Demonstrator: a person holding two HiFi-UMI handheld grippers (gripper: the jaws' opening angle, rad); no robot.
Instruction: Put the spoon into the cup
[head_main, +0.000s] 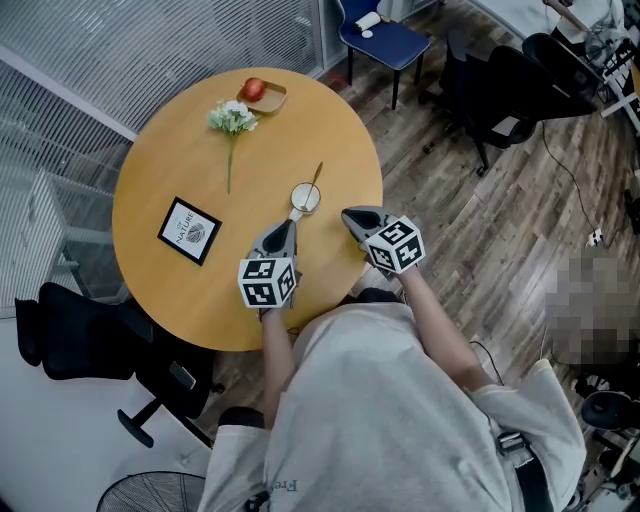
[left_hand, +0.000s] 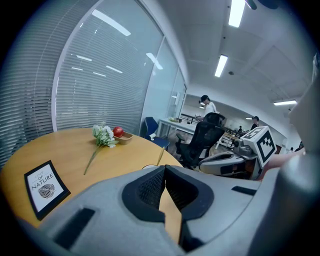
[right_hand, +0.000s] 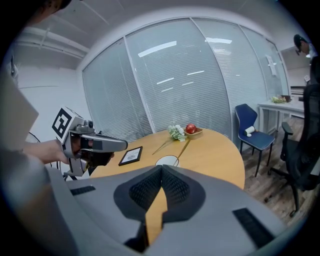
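Note:
A white cup (head_main: 305, 197) stands on the round wooden table (head_main: 170, 160), near its front right part. The thin wooden spoon (head_main: 317, 176) rests in the cup, its handle leaning over the far rim. My left gripper (head_main: 284, 229) hovers just in front of the cup, jaws shut and empty. To the cup's right, my right gripper (head_main: 349, 213) is also shut with nothing held. The right gripper view shows the cup (right_hand: 167, 161) and spoon handle (right_hand: 182, 148) beyond the closed jaws. In the left gripper view only the cup's rim (left_hand: 149, 167) and the spoon handle (left_hand: 160, 156) peek over the jaws.
A white flower (head_main: 232, 120) lies at the table's back, beside a small wooden bowl (head_main: 270, 100) with a red apple (head_main: 254, 89). A black-framed card (head_main: 189, 230) lies at the left. Office chairs (head_main: 500, 95) stand around, and a blue chair (head_main: 385, 40) is behind the table.

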